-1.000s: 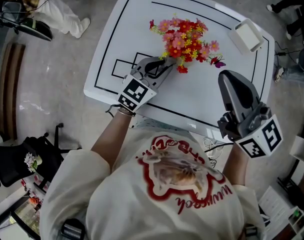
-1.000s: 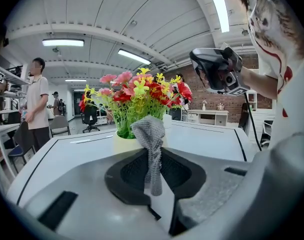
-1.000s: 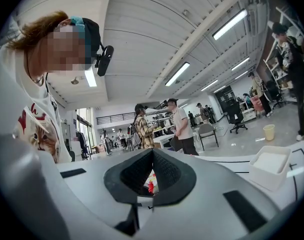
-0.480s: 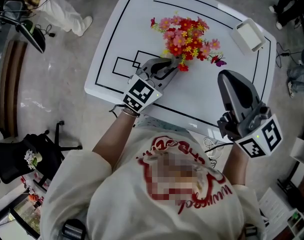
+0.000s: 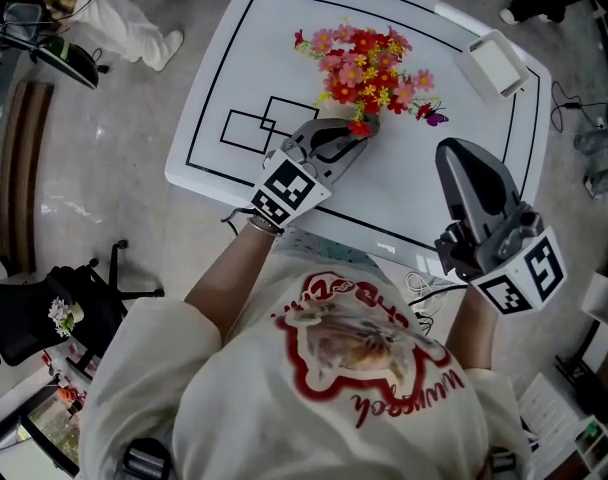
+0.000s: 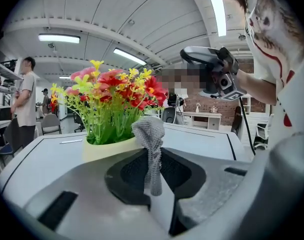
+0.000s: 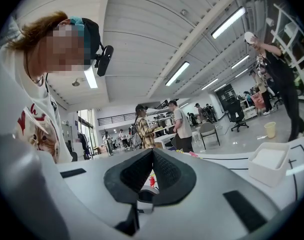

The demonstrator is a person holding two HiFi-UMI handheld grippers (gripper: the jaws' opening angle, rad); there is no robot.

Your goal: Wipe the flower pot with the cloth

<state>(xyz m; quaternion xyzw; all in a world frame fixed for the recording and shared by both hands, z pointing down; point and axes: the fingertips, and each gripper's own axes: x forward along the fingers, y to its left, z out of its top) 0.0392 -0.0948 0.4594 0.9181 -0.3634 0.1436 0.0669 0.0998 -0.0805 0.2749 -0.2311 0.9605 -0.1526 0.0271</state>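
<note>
The left gripper's fingers were clenched on a grey mesh cloth. Its bunched end stood up past the tips, right at the rim of the cream flower pot; whether it touched could not be told. Red, pink and yellow flowers filled the pot, which stood on the white worktop. The right gripper, fingers closed together on nothing, hung well apart from the pot, to its near right. A white box lay beyond the pot, further right.
</note>
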